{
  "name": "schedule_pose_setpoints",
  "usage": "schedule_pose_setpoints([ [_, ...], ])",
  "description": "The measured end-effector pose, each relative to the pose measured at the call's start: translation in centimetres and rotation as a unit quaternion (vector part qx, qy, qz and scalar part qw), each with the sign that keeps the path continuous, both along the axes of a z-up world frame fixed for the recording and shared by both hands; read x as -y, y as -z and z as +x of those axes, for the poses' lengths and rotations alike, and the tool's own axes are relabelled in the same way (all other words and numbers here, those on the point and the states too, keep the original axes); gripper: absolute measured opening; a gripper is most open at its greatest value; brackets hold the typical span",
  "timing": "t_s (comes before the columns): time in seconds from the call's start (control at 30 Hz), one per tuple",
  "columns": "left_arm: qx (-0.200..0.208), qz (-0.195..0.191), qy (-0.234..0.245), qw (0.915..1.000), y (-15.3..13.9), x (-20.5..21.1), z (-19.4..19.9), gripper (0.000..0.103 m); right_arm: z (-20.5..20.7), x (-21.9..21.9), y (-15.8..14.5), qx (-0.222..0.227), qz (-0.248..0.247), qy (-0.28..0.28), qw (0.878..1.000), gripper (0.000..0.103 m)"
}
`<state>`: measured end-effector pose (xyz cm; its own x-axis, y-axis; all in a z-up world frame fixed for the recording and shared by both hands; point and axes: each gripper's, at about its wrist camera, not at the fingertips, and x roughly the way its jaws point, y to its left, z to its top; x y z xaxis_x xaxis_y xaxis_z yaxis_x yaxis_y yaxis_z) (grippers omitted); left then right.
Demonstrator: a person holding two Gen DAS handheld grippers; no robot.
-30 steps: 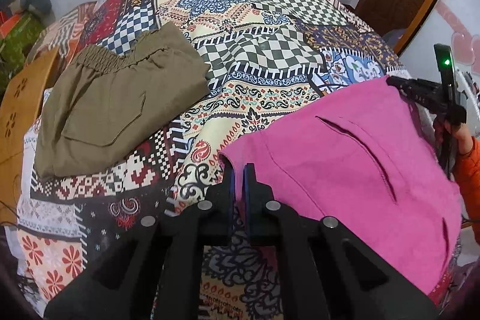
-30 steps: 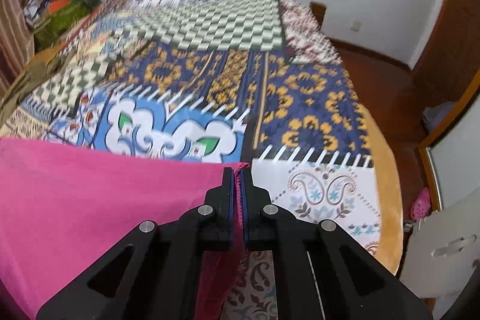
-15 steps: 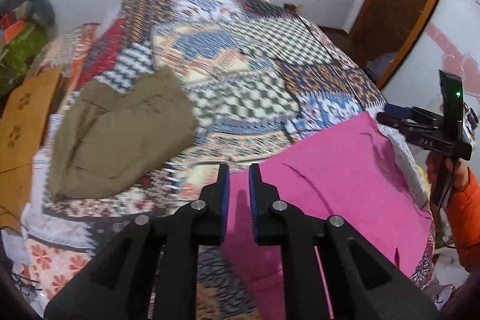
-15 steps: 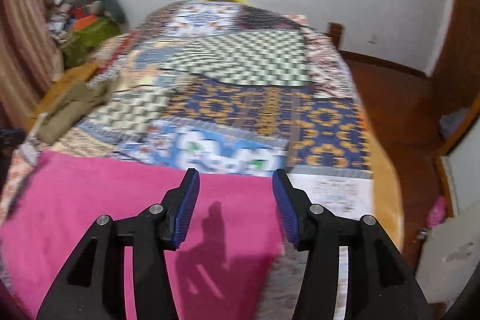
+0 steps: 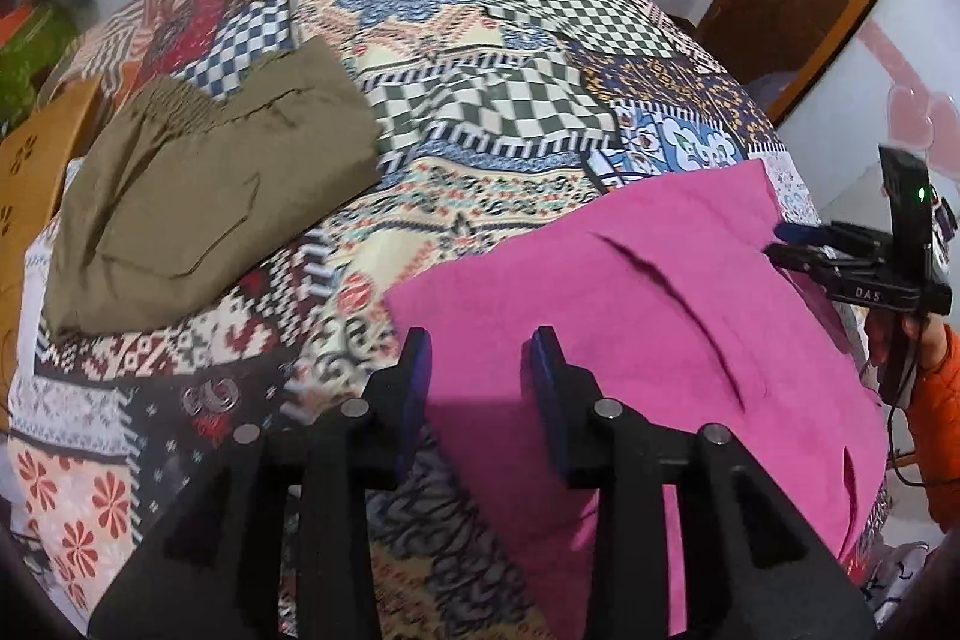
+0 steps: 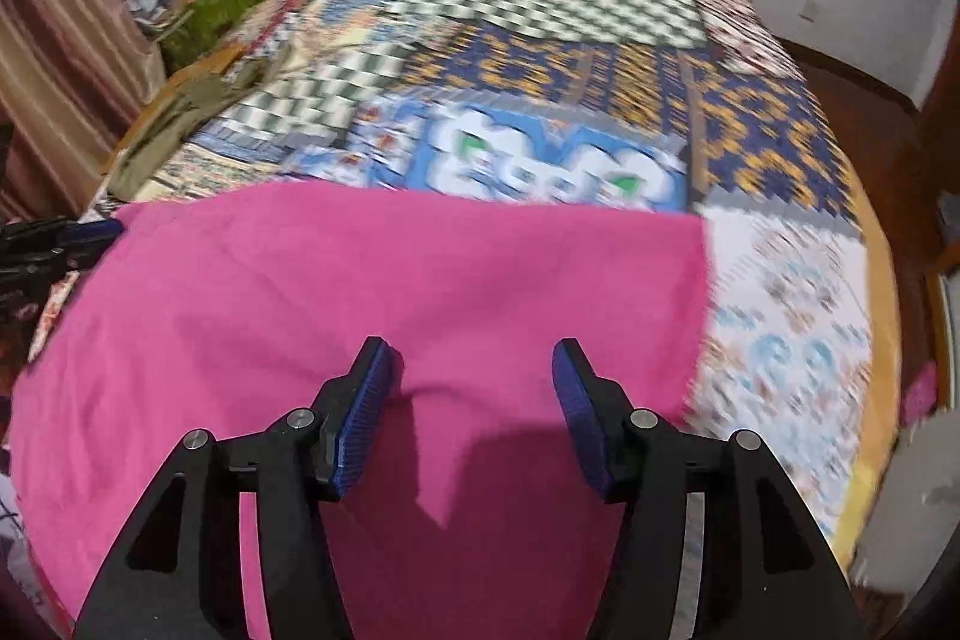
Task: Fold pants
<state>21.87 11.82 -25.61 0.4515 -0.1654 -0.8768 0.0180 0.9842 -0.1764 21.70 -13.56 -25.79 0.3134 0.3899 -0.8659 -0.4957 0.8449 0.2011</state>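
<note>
Both my grippers spread wide, gripping nothing.
Pink pants (image 6: pixel 372 292) lie flat on patchwork bedspread (image 5: pixel 492 112); left gripper (image 5: pixel 480 364) and right gripper (image 6: pixel 471 382) hover over them; folded olive pants (image 5: pixel 204 196) well apart.

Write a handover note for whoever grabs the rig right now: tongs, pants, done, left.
Left tongs: open, empty, over the near-left corner of the pink pants.
Right tongs: open, empty, over the same pants.
Pink pants lie flat, folded, at the near edge of the patterned bedspread. Olive pants sit folded, far left.
Done: both pairs look folded.
Left: possibly another fold on the pink pair; cannot tell.
</note>
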Motion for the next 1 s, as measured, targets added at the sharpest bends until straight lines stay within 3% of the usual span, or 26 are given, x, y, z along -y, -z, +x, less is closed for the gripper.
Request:
schedule_pose_setpoints([
  [0.1,-0.007,0.035,-0.012,0.9993,-0.1,-0.5,-0.7,0.034,-0.6,1.5,0.2,0.005,-0.026,0.011,1.000,0.052],
  [0.2,-0.008,0.015,-0.026,0.9995,-0.7,-1.1,-1.3,0.034,-1.2,2.6,-0.7,0.006,-0.040,0.022,0.999,0.052],
  [0.53,0.042,-0.007,-0.012,0.9990,-5.7,1.9,-4.0,0.036,-5.2,1.7,-6.0,0.049,0.018,0.006,0.999,0.052],
  [0.7,0.045,-0.030,-0.021,0.9983,-6.5,2.7,-6.0,0.044,-7.2,0.4,-7.8,0.068,0.041,-0.005,0.997,0.052],
  [1.0,0.052,-0.048,-0.055,0.9960,-7.2,2.4,-10.6,0.047,-10.4,-0.8,-9.5,0.088,0.060,-0.016,0.994,0.052],
])
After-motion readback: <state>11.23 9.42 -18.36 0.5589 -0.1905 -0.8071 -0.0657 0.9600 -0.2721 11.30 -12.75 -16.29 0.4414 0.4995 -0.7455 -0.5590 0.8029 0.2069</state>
